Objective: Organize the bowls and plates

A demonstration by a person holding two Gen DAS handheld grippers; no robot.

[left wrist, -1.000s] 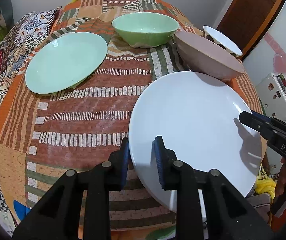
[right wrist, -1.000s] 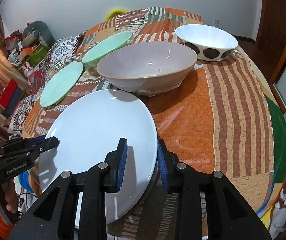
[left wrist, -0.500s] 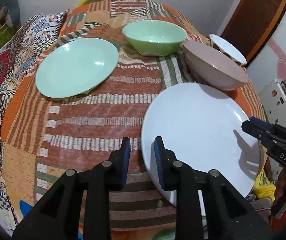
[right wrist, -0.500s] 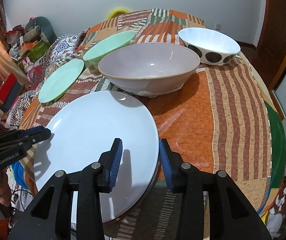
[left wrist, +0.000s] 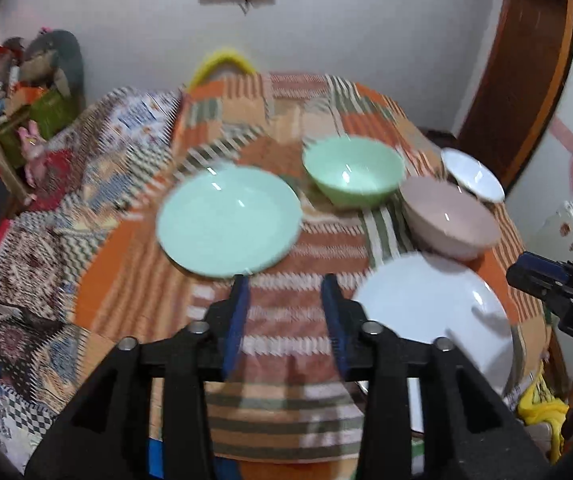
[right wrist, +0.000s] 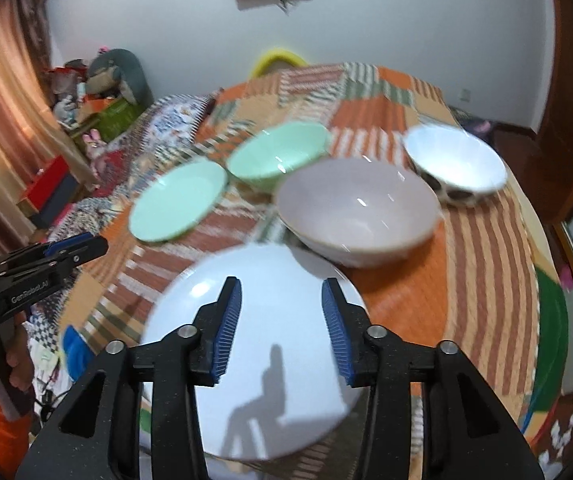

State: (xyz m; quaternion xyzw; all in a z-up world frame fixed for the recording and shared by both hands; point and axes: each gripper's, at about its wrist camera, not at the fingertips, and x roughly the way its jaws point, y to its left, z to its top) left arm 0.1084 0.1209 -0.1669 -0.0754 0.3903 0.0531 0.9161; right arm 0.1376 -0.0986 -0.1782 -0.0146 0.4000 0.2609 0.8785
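Nearest, both jaws opening and empty: left gripper over bare patchwork cloth, right gripper above white plate at near edge. Beyond: mint plate, pink bowl. Farthest: green bowl, spotted bowl.

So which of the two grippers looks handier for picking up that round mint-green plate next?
Probably the left gripper: the round mint-green plate lies just beyond its opening, empty jaws. The right gripper, also opening and empty, hangs over the large round white plate.
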